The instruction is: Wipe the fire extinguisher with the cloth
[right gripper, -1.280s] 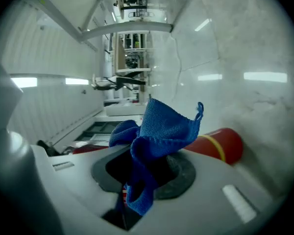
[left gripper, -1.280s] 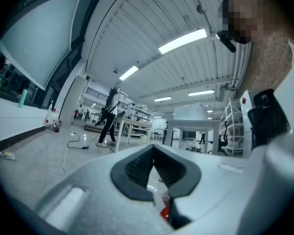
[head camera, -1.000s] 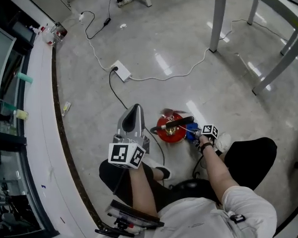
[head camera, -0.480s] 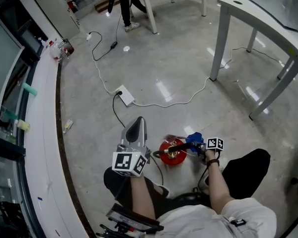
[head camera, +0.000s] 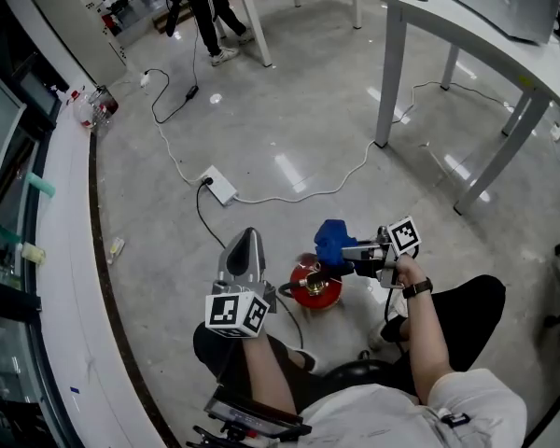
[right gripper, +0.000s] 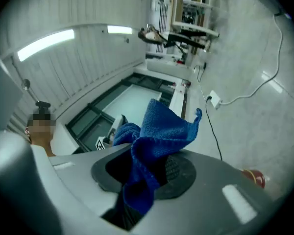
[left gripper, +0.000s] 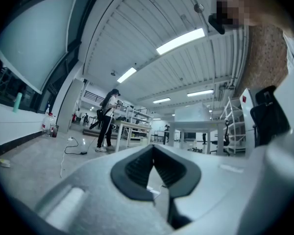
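A red fire extinguisher (head camera: 315, 287) stands on the grey floor just in front of my knees; its edge also shows low in the right gripper view (right gripper: 255, 177). My right gripper (head camera: 347, 248) hovers just above and to the right of it, shut on a blue cloth (head camera: 333, 238). In the right gripper view the cloth (right gripper: 161, 126) bunches up out of the jaws of the right gripper (right gripper: 148, 166). My left gripper (head camera: 248, 237) stands to the extinguisher's left, apart from it. Its jaws point away over the floor, and the left gripper (left gripper: 153, 149) is shut and holds nothing.
A white power strip (head camera: 220, 187) with cables lies on the floor beyond the extinguisher. White table legs (head camera: 386, 82) stand at the back right. A long white ledge (head camera: 67, 250) with bottles runs along the left. A person (head camera: 202, 7) stands far back.
My right gripper has lifted the blue cloth up from the extinguisher's top and side. The left gripper has hardly moved. The head view has shifted slightly.
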